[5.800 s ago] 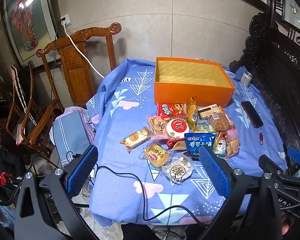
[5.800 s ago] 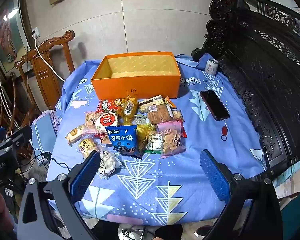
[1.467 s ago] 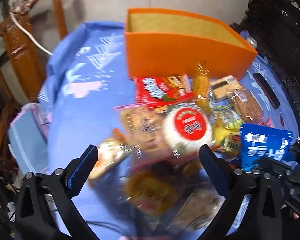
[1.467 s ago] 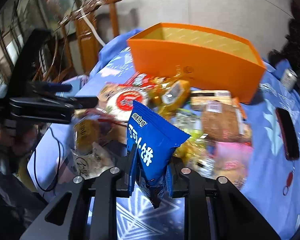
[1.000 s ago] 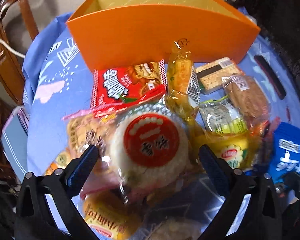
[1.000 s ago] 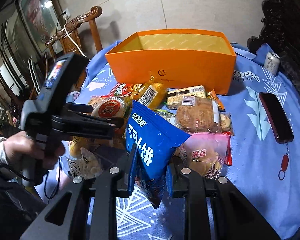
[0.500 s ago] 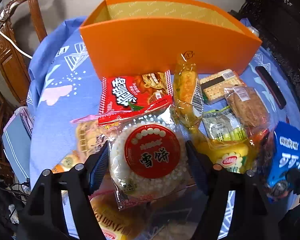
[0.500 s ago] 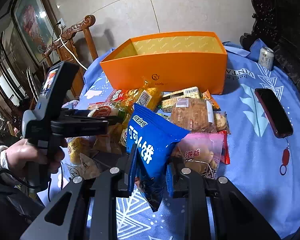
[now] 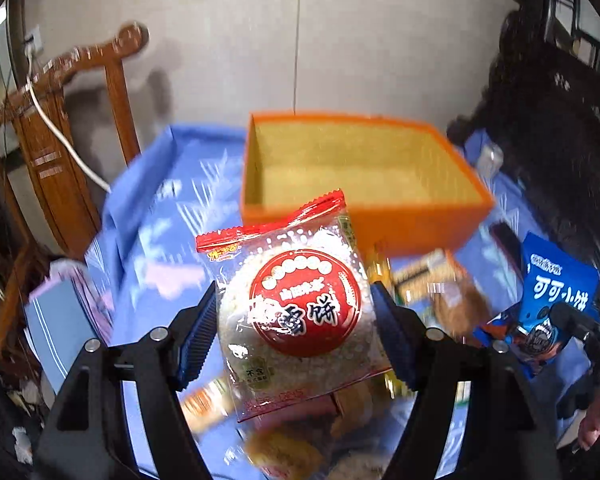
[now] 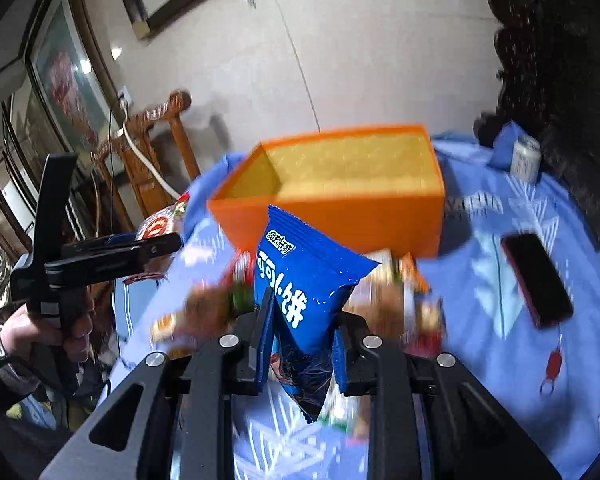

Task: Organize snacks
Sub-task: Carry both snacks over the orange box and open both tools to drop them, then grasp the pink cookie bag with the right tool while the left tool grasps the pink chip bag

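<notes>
My left gripper (image 9: pixel 296 320) is shut on a round rice cracker pack (image 9: pixel 296 304) with a red label, lifted above the snack pile (image 9: pixel 340 412). My right gripper (image 10: pixel 300 344) is shut on a blue cookie bag (image 10: pixel 300 276), also held up off the table; that blue cookie bag (image 9: pixel 548 304) shows at the right of the left wrist view. The open orange box (image 9: pixel 360 184) stands empty behind the pile, on the blue tablecloth (image 9: pixel 148 248). In the right wrist view the left gripper (image 10: pixel 156 246) hangs left of the orange box (image 10: pixel 340 196) with the rice cracker pack (image 10: pixel 156 230) in it.
A black phone (image 10: pixel 536 280) and a drink can (image 10: pixel 524 160) lie right of the box. A wooden chair (image 9: pixel 60 152) with a white cable stands at the left. Dark carved furniture (image 9: pixel 560 128) borders the right side. A person's hand (image 10: pixel 40 328) holds the left gripper.
The left gripper closed on the rice cracker pack and lifted it off the pile. The right gripper rose with the blue bag. Both views now look more toward the box and wall.
</notes>
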